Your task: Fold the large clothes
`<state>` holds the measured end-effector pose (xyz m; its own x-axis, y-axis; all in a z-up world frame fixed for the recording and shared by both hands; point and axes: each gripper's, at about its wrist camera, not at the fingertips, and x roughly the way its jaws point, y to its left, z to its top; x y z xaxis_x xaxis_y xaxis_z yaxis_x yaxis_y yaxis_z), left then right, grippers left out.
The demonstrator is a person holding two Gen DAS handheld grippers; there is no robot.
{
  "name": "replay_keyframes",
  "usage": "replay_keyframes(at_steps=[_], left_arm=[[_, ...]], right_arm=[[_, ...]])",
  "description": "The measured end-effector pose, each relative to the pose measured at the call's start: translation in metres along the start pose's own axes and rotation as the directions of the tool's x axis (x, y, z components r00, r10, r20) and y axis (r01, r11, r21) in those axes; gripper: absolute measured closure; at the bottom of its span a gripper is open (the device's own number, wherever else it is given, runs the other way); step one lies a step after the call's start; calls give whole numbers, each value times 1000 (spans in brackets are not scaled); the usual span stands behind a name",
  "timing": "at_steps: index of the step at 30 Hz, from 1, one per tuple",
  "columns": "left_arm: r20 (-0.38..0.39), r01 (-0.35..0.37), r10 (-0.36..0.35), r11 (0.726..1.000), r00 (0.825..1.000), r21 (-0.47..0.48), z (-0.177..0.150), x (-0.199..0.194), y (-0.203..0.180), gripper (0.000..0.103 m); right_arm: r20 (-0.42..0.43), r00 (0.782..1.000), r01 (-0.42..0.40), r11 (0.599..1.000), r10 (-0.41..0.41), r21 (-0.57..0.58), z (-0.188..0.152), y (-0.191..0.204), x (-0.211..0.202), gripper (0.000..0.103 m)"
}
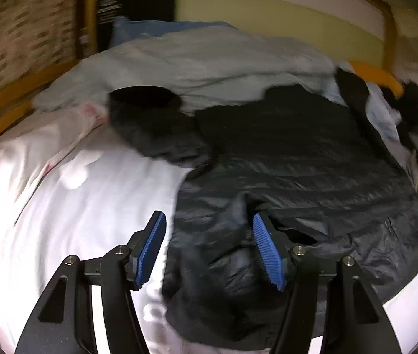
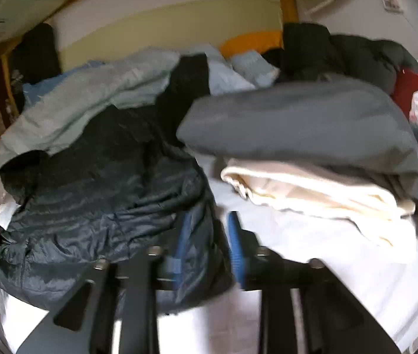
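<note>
Looking down from your left gripper (image 1: pixel 209 227), you see a white sheet (image 1: pixel 76 206) on the left side of the bed. On it, far left, lies a white and pink cloth (image 1: pixel 32 147). Your left gripper's blue pads (image 1: pixel 151 250) stand spread apart. Nothing is pinched between them. The dark puffy jacket (image 1: pixel 297 162) lies flat on the bed under them and runs off to the right. One sleeve of it points to the far left. Behind the jacket sits a pale grey blanket (image 1: pixel 194 62). A yellow wooden rail (image 1: pixel 377 75) shows at the far right.

From your right gripper (image 2: pixel 207 244), the same dark puffy jacket (image 2: pixel 97 191) lies on the left, in a loose heap on the white sheet (image 2: pixel 312 250). The pale grey blanket (image 2: pixel 85 100) is behind it. Your right gripper's blue pads (image 2: pixel 234 247) are partly spread. The picture is blurry here. The near right edge of the jacket sits between them, but you cannot tell if the pads press on it. To the right lies a folded stack: a cream cloth (image 2: pixel 312 188) at the bottom and a grey cloth (image 2: pixel 312 121) on top. Far right, you see dark coats (image 2: pixel 356 53) and a red thing (image 2: pixel 409 88).
</note>
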<state>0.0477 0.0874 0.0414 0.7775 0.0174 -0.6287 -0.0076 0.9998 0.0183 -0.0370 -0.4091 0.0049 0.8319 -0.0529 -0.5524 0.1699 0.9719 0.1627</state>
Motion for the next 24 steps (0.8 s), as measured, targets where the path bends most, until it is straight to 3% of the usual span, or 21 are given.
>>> replay_keyframes(at_steps=[1,4,5,7,8,10,11,14,17,20,22,24], left_arm=[[-24,-18,19,999,1000,35,3,7,-5,39],[-83,-33,38,998,996,60,1,21,-14,39],[-106,-37,43,998,993,59,2,29,-15,39],[-143,-115,132,986,981,124,3,51,-21,39],[-136,-178,203,968,970,176,-4,58,-23,39],[-94,-288,323,919,942,270,-11,80,-24,37],[-104,-299,336,916,936,266,-13,89,-18,37],[-183,-224,237,971,954,85,-12,98,16,37],[-189,-185,173,982,967,-49,-8,96,39,37],[-156,-218,211,976,965,-30,-2,96,35,37],[-116,-233,231,973,966,-5,-1,92,29,37],[-55,-174,174,985,983,15,1,76,21,38]], right_arm=[[-14,999,-50,999,50,-21,5,5,4,46],[-145,977,-170,983,158,-68,22,26,32,46],[-169,974,-168,981,150,-94,25,32,38,46],[-186,982,-55,980,19,-191,30,46,61,42],[-160,983,58,973,-95,-222,31,49,75,42],[-142,953,231,947,-267,-224,30,46,106,42],[-140,951,242,946,-275,-216,29,43,114,42],[-122,960,232,959,-253,-166,29,28,117,42],[-102,970,204,969,-219,-141,29,14,105,42],[-95,979,174,981,-182,-90,32,1,100,42],[-90,993,79,997,-80,-17,35,-3,93,42],[-73,997,-19,1000,20,16,39,-2,83,42]])
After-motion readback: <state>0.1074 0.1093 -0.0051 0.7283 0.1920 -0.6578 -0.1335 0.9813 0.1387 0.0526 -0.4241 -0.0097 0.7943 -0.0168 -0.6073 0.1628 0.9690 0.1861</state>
